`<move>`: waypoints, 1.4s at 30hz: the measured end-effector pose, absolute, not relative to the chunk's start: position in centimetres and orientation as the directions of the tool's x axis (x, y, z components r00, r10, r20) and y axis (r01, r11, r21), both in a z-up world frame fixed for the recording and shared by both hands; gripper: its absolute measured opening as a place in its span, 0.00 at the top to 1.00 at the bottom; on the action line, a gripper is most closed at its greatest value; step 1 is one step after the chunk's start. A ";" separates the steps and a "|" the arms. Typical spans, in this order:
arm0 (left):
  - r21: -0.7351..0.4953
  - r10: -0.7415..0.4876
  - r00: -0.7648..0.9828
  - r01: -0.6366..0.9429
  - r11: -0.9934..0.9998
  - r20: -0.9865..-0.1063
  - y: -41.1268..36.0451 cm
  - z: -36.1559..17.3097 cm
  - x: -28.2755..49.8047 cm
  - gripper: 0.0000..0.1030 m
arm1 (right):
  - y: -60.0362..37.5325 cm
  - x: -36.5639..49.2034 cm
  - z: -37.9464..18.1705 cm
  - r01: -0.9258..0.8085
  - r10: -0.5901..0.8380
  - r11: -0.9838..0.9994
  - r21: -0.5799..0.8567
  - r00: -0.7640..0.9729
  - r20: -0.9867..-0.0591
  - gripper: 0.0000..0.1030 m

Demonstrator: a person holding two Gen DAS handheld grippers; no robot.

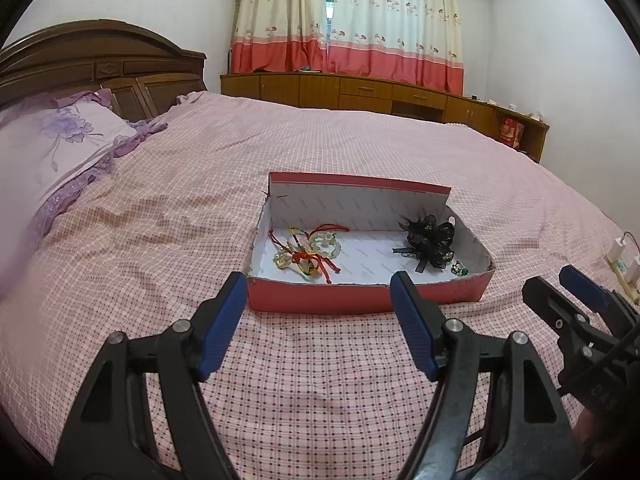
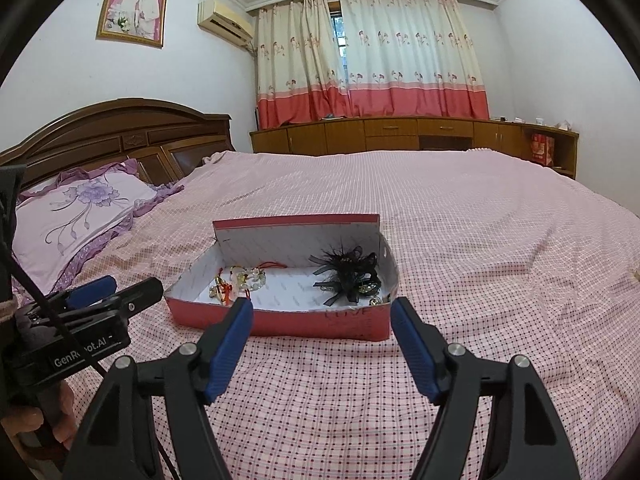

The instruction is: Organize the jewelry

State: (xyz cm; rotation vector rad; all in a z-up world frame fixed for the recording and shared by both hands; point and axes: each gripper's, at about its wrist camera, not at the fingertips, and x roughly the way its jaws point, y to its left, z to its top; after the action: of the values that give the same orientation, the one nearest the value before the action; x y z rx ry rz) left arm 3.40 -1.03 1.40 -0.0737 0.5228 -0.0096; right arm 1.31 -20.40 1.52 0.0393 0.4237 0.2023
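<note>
I hold both grippers low over the bed (image 1: 320,380), side by side, pointed at the box (image 1: 360,296). My left gripper (image 1: 318,280) has its jaws spread wide and nothing between them; the box's near wall sits just ahead of its blue fingertips (image 1: 404,292), which frame that wall from either side without touching it. My right gripper (image 2: 322,308) is likewise wide open and empty, its tips (image 2: 240,316) just short of the same near wall. In the left view the right gripper (image 1: 568,284) shows at the far right edge, beside the box's right corner; in the right view the left gripper (image 2: 116,288) shows at the left, near the box's left corner.

The box is red outside, white inside, its lid (image 2: 296,224) standing up at the back. It lies on the checked pink cover, near the middle of the bed. Inside, at the left end, lies a tangle of bead bracelets and red cords (image 1: 308,252). At the right end lies a black feathered bow (image 1: 430,242), and just beside it, in the near right corner, a small green-stoned piece (image 1: 460,270). The two clusters are well apart, with bare white floor between them.

A lilac pillow (image 2: 80,216) rests by the headboard (image 2: 120,132), well away to the left.
</note>
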 end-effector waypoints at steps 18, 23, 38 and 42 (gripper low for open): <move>-0.082 -0.022 0.867 -0.021 0.996 -0.498 -0.7 1.3 3.5 0.36 | -20.4 1.3 1.4 -0.187 0.203 0.979 0.079 0.892 -0.405 0.29; -0.083 -0.020 0.867 -0.025 0.996 -0.497 -0.7 1.3 3.5 0.36 | -20.4 1.3 1.4 -0.187 0.203 0.979 0.080 0.891 -0.406 0.29; -0.085 -0.021 0.867 -0.025 0.996 -0.498 -0.6 1.3 3.5 0.36 | -20.4 1.2 1.4 -0.187 0.203 0.979 0.080 0.891 -0.405 0.29; -0.084 -0.020 0.867 -0.025 0.996 -0.497 -0.6 1.3 3.5 0.36 | -20.4 1.3 1.4 -0.187 0.203 0.979 0.080 0.892 -0.405 0.29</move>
State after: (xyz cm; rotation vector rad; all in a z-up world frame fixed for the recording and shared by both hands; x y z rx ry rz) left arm 3.51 -0.62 1.32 -0.0885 0.5212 0.0026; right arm 1.26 -20.39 1.44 0.0390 0.4239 0.2023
